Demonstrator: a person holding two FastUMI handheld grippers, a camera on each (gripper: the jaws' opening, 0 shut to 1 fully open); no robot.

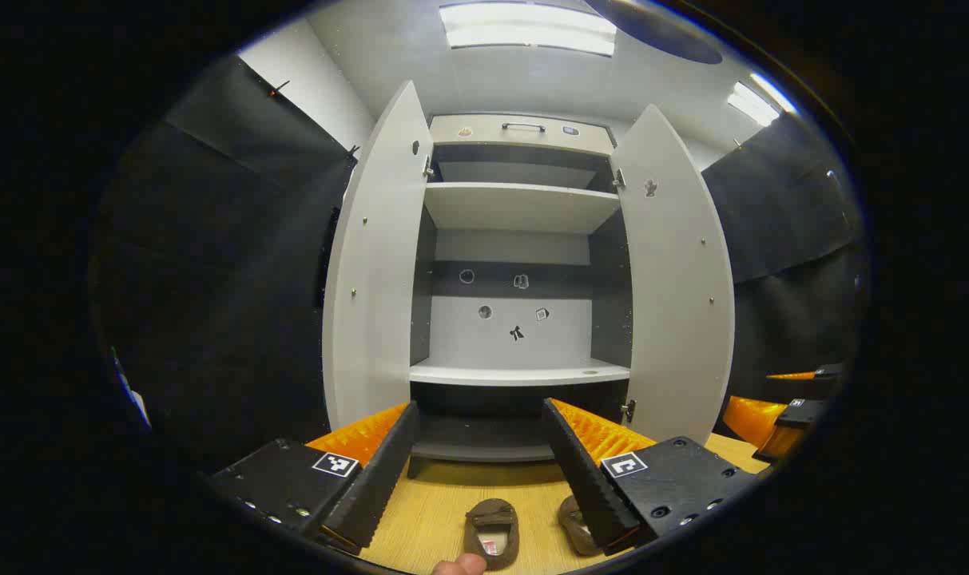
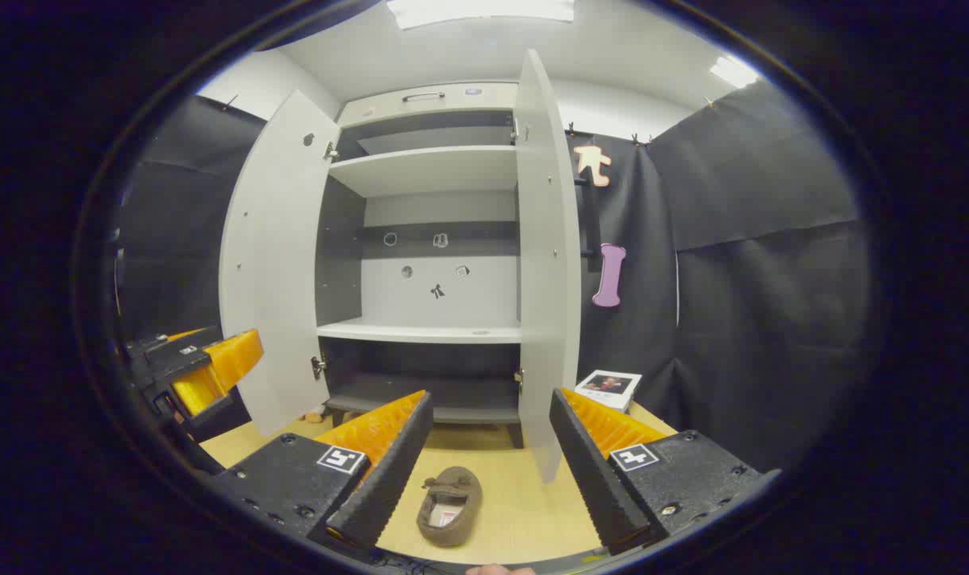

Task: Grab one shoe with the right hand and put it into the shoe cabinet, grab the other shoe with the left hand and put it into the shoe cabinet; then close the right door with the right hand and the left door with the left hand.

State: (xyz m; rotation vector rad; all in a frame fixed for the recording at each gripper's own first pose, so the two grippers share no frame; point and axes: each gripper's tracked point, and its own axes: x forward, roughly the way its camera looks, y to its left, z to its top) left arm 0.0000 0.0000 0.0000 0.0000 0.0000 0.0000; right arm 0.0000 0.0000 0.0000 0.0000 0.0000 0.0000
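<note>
- I am facing the shoe cabinet (image 1: 519, 263) ahead of both grippers, its left door (image 1: 376, 263) and right door (image 1: 676, 279) standing wide open.
- I am holding the left gripper (image 1: 484, 463) level, fingers spread wide apart and empty; two brown shoes (image 1: 492, 531) are lying on the floor (image 1: 428, 511) just below it.
- I am keeping the right gripper (image 2: 492, 463) level too, fingers parted, one shoe (image 2: 450, 495) sitting between and below them.

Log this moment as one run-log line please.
stage: start | cabinet: both doors open | shoes: on floor, ungrasped | left gripper: open | right gripper: open, over shoe
</note>
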